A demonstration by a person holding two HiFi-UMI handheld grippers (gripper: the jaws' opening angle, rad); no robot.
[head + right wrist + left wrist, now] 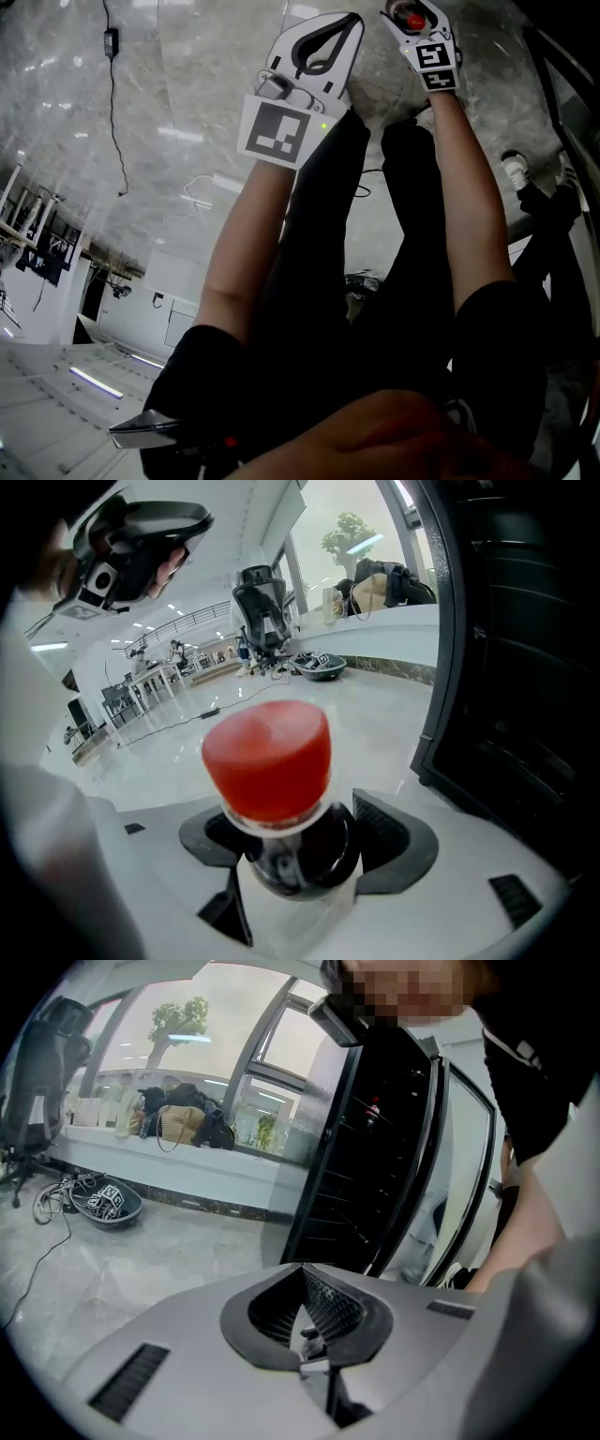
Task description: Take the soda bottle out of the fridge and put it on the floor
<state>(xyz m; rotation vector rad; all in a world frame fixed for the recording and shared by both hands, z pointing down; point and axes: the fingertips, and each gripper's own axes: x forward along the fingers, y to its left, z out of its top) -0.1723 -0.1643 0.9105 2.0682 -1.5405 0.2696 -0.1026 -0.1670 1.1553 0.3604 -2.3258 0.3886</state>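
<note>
Soda bottle (268, 757) held at its neck by the closed jaws of the right gripper (300, 847), beside the fridge (511, 658); left gripper (306, 1309) closed, empty. Best lowered steadily, base first, onto the floor (375, 710) before releasing.

- Soda bottle (272, 771) sits between the jaws of the right gripper (300, 844), cap end toward the camera.
- Fridge (525, 658) stands on the floor (309, 714), just right of the bottle.
- Left gripper (305, 1283): jaws together, nothing between them; the fridge is beyond, right of centre, with its door (466, 1194) further right.
- Office chair (37, 1072) at far left; bags (183, 1121) on a ledge behind.
- Head view: left gripper beside the right one, both above the floor.
</note>
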